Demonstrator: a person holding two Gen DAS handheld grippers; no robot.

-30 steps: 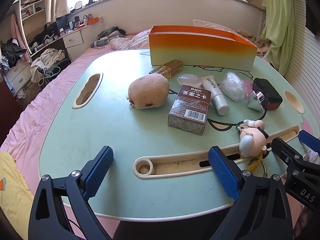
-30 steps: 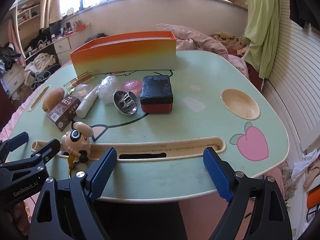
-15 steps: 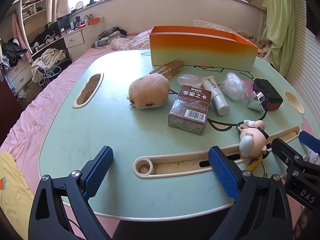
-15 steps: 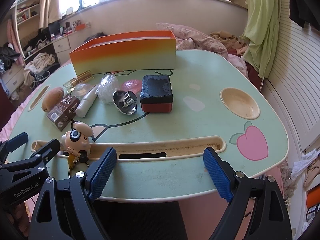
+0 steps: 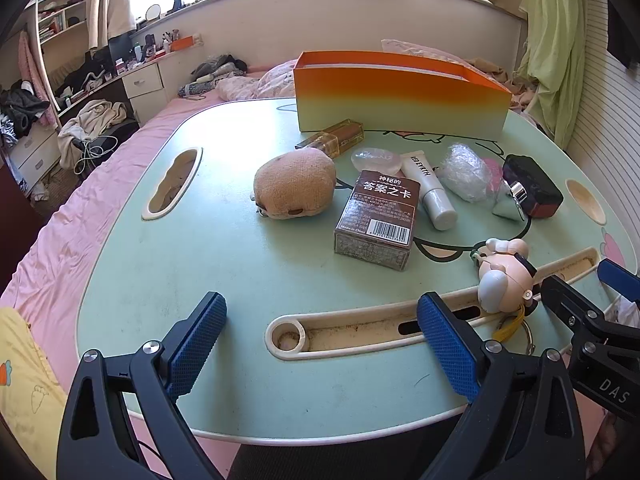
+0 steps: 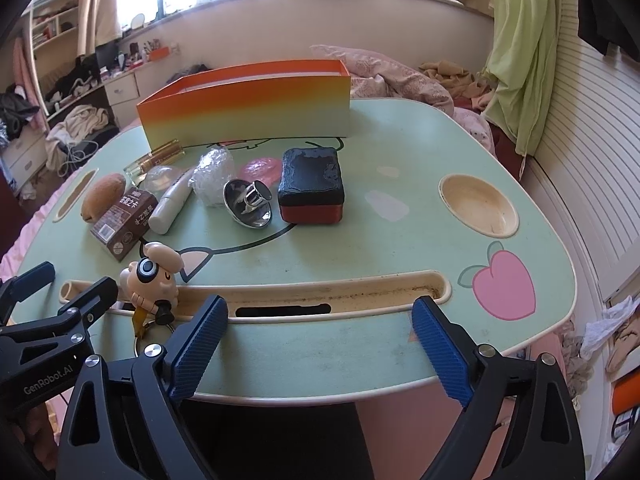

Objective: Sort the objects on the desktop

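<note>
Both the left gripper (image 5: 320,344) and right gripper (image 6: 320,344) are held wide and empty at the near edge of the surface (image 5: 168,264), probably for approach; the unsorted objects are clustered before the orange box (image 6: 248,108), presumably their destination
</note>
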